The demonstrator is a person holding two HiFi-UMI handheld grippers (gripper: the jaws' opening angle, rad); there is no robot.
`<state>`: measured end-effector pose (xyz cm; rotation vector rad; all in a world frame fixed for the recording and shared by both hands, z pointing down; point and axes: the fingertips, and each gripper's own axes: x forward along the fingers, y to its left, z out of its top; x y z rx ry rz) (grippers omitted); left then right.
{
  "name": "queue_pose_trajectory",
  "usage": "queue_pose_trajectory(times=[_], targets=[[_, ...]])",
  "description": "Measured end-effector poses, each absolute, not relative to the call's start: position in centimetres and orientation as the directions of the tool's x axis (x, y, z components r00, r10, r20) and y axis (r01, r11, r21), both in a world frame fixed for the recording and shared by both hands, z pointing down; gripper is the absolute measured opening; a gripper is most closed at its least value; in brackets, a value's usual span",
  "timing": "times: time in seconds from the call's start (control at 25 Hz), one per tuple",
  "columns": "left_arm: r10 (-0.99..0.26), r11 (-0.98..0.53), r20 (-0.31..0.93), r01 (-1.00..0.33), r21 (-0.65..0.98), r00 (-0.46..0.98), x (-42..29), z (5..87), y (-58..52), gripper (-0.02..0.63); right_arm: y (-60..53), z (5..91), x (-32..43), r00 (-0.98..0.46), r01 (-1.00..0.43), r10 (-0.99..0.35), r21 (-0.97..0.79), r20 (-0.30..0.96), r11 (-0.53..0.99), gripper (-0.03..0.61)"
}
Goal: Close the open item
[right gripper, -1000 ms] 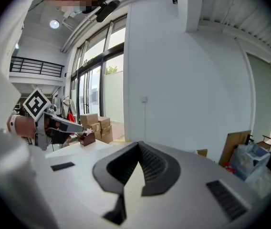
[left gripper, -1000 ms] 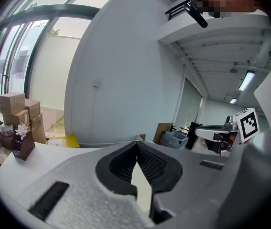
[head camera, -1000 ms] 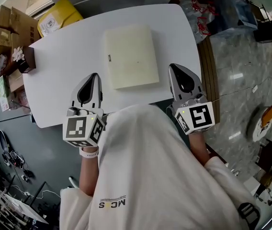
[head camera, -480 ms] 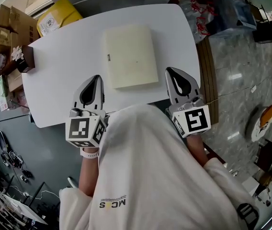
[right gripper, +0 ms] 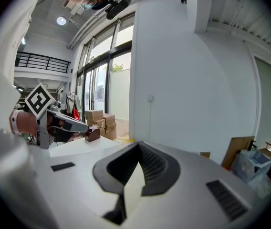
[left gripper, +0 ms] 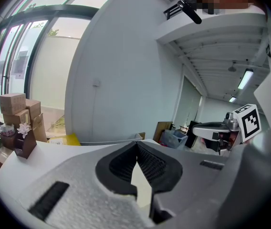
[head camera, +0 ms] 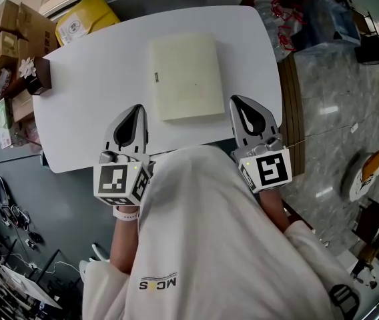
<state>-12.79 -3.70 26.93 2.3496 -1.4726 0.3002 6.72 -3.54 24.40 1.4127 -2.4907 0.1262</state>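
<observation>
Case: cream flat case (head camera: 185,77), lying flat mid-way across white table (head camera: 89,112), long side running away from the person. Small dark tab on its left edge. Reads as one slab, no flap raised.
Case vs tongs: ahead of both grippers and btwn them. Its near edge sits about level w/ the two tips. Touching neither.
L gripper (head camera: 133,109): over the near table edge, just left of the case's near-left corner, nose pointing away from the body. Jaws together, tips meeting, nothing btwn them.
R gripper (head camera: 239,103): just beside the case's near-right corner, nose angled slightly inward. Jaws pressed together, empty.
Through the jaws: in each gripper view a cream surface shows in the slot below the meeting tips, behind the jaws, not gripped.
Arms: L wrist (head camera: 124,213) w/ a band shows below the marker cube. R forearm mostly hidden by white shirt (head camera: 209,245). Both grippers about level w/ each other, held close to the body.
Around: brown small box (head camera: 37,75) w/ a flower on the table's far-left corner. Cardboard boxes (head camera: 9,32) & yellow bag (head camera: 86,15) beyond the table.
</observation>
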Motion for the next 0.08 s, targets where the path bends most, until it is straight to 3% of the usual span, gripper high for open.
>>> queue_pose_trajectory(times=[0.08], targets=[[-0.826,-0.397,0.358,-0.9,0.181,0.436,-12.95,26.97,-3.53,0.025,-3.44,24.35,6.27,-0.492,-0.849,-0.826,0.06,0.274,0.525,0.014]])
